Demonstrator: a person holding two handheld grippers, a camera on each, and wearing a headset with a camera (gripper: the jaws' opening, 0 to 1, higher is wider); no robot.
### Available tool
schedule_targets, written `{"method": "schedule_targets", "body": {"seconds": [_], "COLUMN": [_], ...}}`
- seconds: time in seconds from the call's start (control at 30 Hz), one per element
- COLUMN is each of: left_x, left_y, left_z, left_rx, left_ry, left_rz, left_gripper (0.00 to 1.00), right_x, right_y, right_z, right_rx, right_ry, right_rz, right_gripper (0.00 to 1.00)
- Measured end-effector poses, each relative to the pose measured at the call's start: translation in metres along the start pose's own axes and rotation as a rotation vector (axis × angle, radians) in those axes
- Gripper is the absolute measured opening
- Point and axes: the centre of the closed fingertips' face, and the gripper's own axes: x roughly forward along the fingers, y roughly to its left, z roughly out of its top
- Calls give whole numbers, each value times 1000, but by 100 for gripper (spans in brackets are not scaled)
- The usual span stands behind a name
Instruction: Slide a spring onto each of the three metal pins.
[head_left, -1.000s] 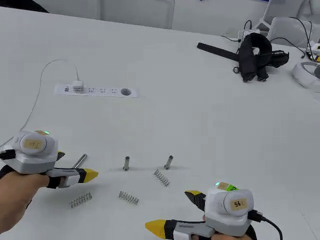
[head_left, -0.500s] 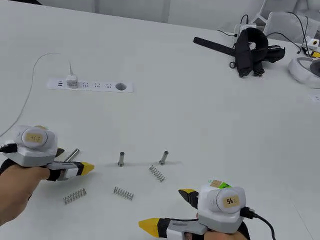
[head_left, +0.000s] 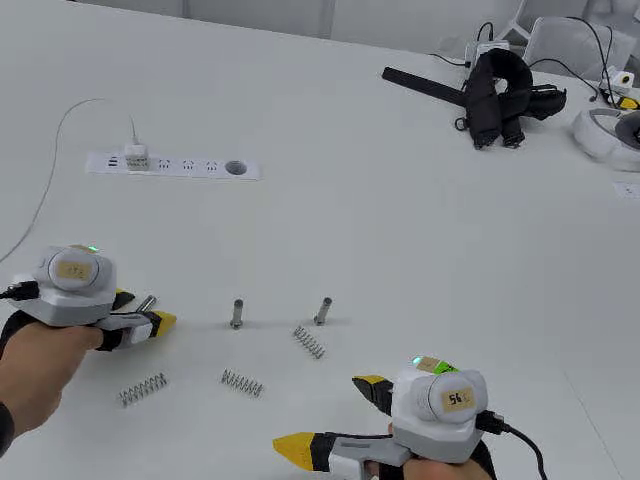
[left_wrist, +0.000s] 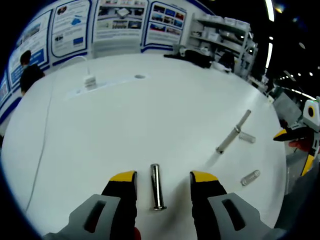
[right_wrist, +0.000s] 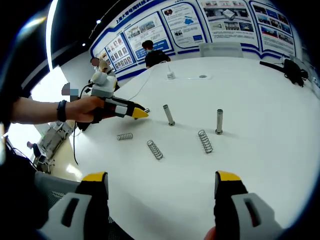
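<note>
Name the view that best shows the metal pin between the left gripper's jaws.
Left gripper view: the short silver metal pin appears whole between the left gripper's open jaws. The head view shows its top behind that gripper; the right gripper view, a tiny glimpse.

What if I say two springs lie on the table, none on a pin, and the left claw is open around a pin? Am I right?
No. The head view shows three springs on the table: left spring, middle spring, right spring. None is on a pin, and the left claw is open around that pin.
</note>
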Motion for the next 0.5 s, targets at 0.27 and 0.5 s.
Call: {"method": "schedule_targets", "body": {"seconds": [0.27, 0.5], "left_x": [0, 2], "left_y": [5, 7], "left_z": [-1, 0], "left_rx": [21, 51], "left_ry": [11, 22], "left_rz": [30, 52], "left_gripper": [32, 21], "right_x": [1, 1], "right_y": [1, 1], "right_z": [0, -2], "right_rx": [1, 0], "right_ry": [2, 8], "right_rz": [5, 3], "right_gripper": [89, 89]}}
